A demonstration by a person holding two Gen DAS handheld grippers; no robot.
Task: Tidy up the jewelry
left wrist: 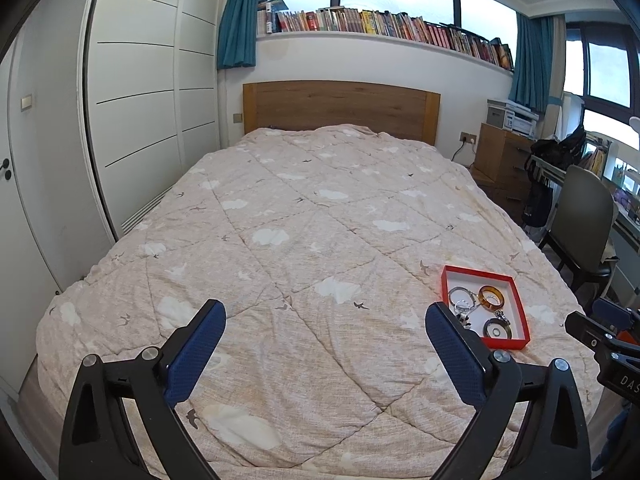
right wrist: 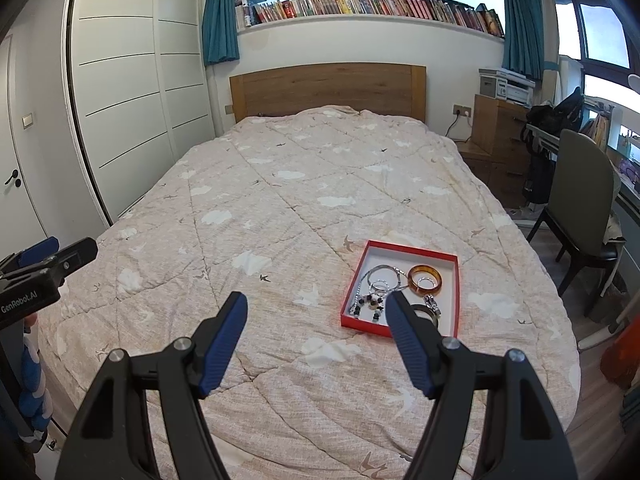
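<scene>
Jewelry (right wrist: 390, 284) is gathered in a red tray (right wrist: 416, 249) near the bed's (right wrist: 280, 184) right edge. Both the left hand-held gripper (left wrist: 325, 320) and the right hand-held gripper (right wrist: 317, 307) are held wide apart, empty, above the quilt.

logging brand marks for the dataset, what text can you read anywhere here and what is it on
"GenRobot.AI": on the left tool's black body, seen from the right wrist.
"DAS", cut off by the picture's edge: on the right tool's black body, seen from the left wrist.
Book spines on the shelf: too small to read.
Printer: labels blurred.
</scene>
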